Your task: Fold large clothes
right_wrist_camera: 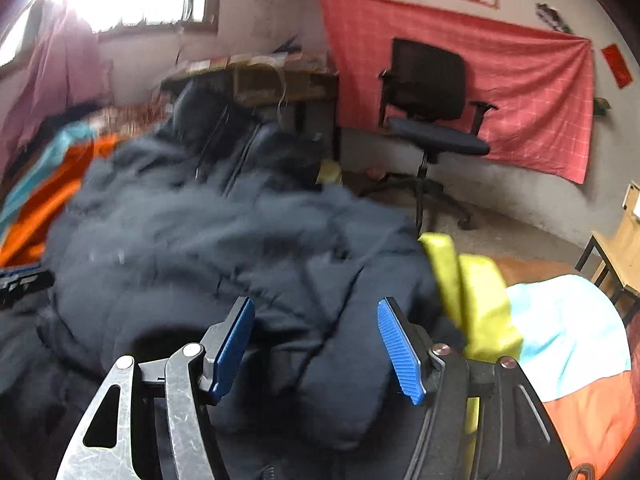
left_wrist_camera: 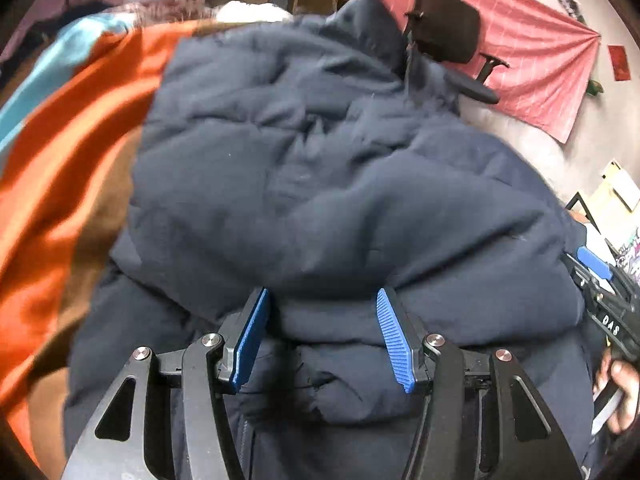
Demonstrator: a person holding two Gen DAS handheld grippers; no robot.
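Both grippers released, jaws spread: left gripper and right gripper hover at the puffy navy quilted jacket's six-o'clock hem; orange blanket bare at nine o'clock.

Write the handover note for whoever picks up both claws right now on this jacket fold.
Left claw: open, fingers either side of a bulge of the navy puffer jacket, not clamped.
Right claw: open, likewise astride the jacket's near edge.
Jacket lies bunched on the orange and blue blanket; a yellow garment sits beside it on the right.
Done: jacket looks roughly doubled over, but that is uncertain.
Left: smooth it, finish the folds. Office chair stands beyond the bed.
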